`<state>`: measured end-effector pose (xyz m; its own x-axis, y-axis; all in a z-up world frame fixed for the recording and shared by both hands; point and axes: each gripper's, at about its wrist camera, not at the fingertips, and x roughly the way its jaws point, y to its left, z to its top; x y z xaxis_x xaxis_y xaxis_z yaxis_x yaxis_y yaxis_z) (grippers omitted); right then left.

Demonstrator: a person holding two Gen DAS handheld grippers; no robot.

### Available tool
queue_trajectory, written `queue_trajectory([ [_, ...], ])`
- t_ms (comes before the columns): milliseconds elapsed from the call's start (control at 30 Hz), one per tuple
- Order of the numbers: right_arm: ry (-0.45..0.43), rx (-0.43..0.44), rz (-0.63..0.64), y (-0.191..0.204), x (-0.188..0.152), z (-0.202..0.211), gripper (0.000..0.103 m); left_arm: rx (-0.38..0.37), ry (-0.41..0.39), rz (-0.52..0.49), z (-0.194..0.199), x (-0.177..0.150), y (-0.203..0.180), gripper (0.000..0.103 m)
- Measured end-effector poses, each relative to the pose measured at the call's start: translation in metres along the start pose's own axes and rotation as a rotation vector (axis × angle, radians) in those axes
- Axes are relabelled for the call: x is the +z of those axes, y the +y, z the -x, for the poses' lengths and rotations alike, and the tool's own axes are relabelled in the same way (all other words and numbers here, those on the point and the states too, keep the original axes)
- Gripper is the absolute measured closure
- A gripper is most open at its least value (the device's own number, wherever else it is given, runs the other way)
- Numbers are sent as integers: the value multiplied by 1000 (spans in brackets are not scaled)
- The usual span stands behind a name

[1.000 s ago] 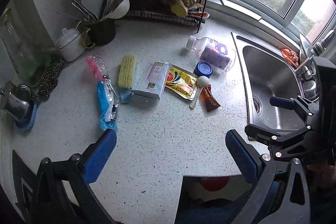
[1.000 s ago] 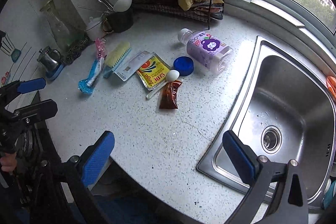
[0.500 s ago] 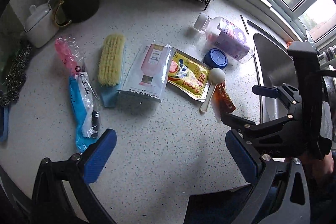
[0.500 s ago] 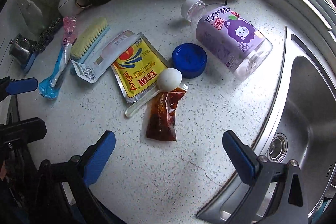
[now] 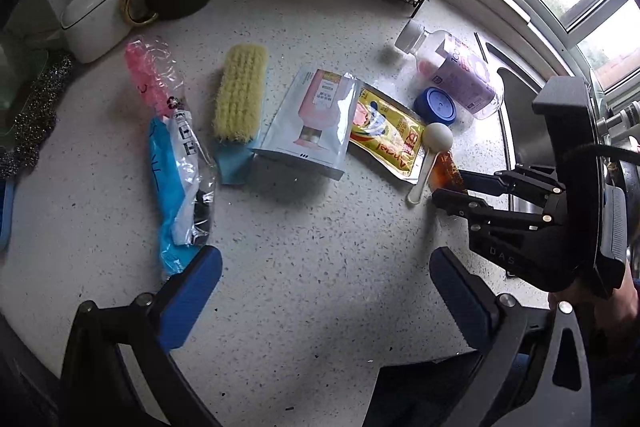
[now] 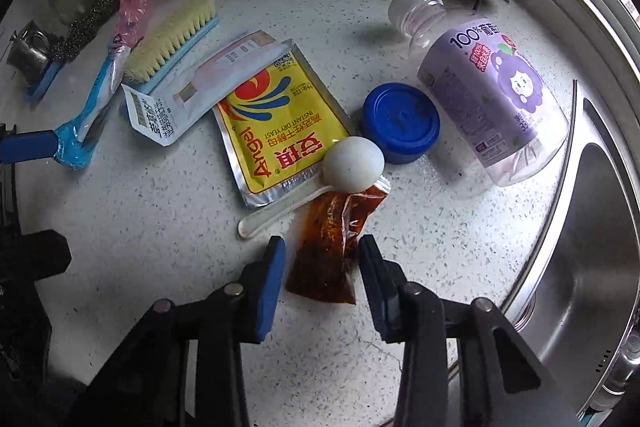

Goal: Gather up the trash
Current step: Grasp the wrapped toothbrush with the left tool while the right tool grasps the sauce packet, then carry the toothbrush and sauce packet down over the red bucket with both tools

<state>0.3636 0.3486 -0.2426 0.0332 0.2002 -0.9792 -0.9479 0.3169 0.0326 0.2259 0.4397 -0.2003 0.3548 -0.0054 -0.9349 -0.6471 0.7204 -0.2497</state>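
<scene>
between the right gripper point(image 6: 322, 265) pads: red sauce sachet point(image 6: 330, 247) flat on the speckled counter point(image 6: 160, 207), plastic spoon point(image 6: 320, 179) overlapping its far end. jaws just narrowed around it, contact unconfirmed. left gripper point(image 5: 320, 291) spread wide, empty. first pickup judged imminent.

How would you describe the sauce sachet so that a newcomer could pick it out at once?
Start at the steel sink; left of it, trash lies on the speckled counter. The sauce sachet lies between the right gripper jaws, its top under the white spoon. It alone is clear plastic holding dark red-brown sauce.
</scene>
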Motion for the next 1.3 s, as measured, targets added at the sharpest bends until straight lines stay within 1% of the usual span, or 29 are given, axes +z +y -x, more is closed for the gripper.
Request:
queue_trajectory([
  [67, -4, 21, -28, -3, -1, 1, 85, 2, -2, 23, 2, -4, 7, 0],
  [133, -19, 40, -71, -10, -6, 4, 91, -1, 4, 45, 5, -8, 13, 0],
  [233, -40, 20, -99, -19, -18, 16, 92, -13, -12, 72, 13, -10, 23, 0],
  [300, -50, 13, -112, -22, -23, 23, 92, -8, -24, 88, 18, -8, 30, 0],
  [400, -68, 2, -153, -34, -34, 37, 92, 15, -33, 124, 21, -1, 46, 0],
  [500, -69, 13, -182, -29, -41, 46, 92, 3, -49, 160, 21, 11, 61, 0],
  [567, -72, 3, -184, -25, -48, 49, 92, 43, -51, 152, 17, 21, 66, 0],
  [633, -69, -1, -194, -23, -59, 54, 92, 112, -44, 120, 12, 30, 70, 0],
  [733, -66, -5, -231, -26, -73, 58, 92, 161, -18, 75, 0, 40, 77, 0],
  [867, -57, -12, -279, -35, -84, 61, 92, 211, 20, 24, -17, 48, 81, 11],
  [1000, -45, -20, -301, -35, -86, 58, 92, 239, 73, 2, -36, 48, 84, 17],
  [1033, -45, -21, -303, -37, -89, 60, 92, 238, 82, 5, -40, 47, 85, 21],
  [1067, -46, -25, -303, -36, -89, 61, 92, 231, 89, 10, -43, 46, 87, 28],
  [1100, -48, -28, -303, -36, -88, 61, 92, 216, 89, 23, -44, 45, 89, 30],
  [1167, -66, -23, -305, -36, -88, 65, 92, 258, 73, 7, -42, 43, 87, 49],
  [1200, -70, -18, -304, -35, -84, 63, 92, 249, 64, -1, -40, 42, 86, 56],
  [1233, -72, -13, -302, -34, -83, 63, 92, 250, 56, -5, -37, 40, 85, 70],
  [1300, -78, -1, -292, -31, -81, 62, 92, 251, 63, -9, -35, 37, 83, 80],
])
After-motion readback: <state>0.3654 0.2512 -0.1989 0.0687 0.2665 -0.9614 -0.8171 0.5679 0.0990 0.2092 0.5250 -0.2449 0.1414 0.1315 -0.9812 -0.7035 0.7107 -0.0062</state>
